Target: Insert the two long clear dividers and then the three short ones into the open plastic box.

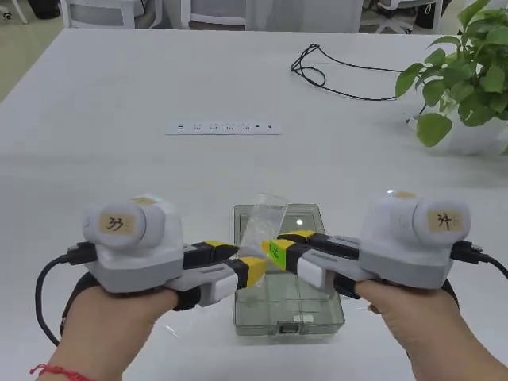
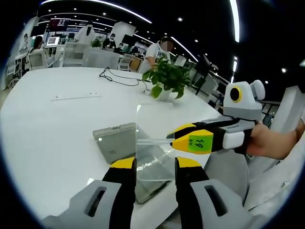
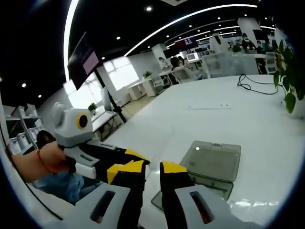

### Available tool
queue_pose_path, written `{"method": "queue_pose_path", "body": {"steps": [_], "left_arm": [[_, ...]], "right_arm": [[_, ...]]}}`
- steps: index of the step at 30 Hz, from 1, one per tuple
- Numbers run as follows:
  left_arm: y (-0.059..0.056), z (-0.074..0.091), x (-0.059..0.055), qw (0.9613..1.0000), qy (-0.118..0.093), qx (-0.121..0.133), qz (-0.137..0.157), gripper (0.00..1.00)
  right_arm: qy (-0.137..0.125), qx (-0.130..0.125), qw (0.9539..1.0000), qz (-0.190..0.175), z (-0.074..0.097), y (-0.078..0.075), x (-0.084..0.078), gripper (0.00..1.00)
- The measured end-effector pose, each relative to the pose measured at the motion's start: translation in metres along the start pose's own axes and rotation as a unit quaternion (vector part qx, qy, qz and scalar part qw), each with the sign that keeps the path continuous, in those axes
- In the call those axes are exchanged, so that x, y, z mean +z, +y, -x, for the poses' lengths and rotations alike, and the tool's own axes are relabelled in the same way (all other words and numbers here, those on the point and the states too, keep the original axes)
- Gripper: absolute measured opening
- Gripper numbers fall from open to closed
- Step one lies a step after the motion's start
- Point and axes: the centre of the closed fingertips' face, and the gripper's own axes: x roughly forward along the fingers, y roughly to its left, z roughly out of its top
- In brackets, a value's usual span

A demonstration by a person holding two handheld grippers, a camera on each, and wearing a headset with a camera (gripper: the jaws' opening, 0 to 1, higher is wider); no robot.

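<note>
A clear divider (image 1: 263, 216) (image 2: 153, 136) stands upright above the open plastic box (image 1: 289, 327) (image 2: 148, 192) (image 3: 212, 187). The box's flat lid (image 1: 306, 215) (image 2: 113, 140) (image 3: 212, 160) lies open behind it. My left gripper (image 1: 238, 258) (image 2: 156, 164) comes in from the left, and its jaws sit against the divider's two side edges, shut on it. My right gripper (image 1: 286, 244) (image 2: 178, 136) (image 3: 151, 168) reaches in from the right, jaws nearly together, pinching the divider's right edge. Thin clear partition lines show inside the box.
A white power strip (image 1: 222, 127) lies mid-table. A black cable (image 1: 333, 75) loops at the back. A potted green plant (image 1: 464, 79) (image 2: 167, 78) stands at the right edge. Bare white tabletop (image 1: 119, 159) surrounds the box. People sit at desks in the background.
</note>
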Motion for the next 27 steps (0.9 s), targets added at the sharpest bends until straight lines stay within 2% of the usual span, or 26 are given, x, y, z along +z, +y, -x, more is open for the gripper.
{"method": "queue_pose_path", "body": {"steps": [11,27], "left_arm": [[0.0009,0.0001,0.0015,1.0000,-0.004,-0.001,-0.004,0.30],[-0.0074,-0.0028,-0.0004,0.9997,0.003,-0.021,-0.013,0.32]], "right_arm": [[0.003,-0.008,0.9993,-0.037,-0.0023,-0.0004,0.0014,0.07],[0.010,-0.012,0.9992,-0.036,-0.0006,-0.0043,0.0039,0.06]]}}
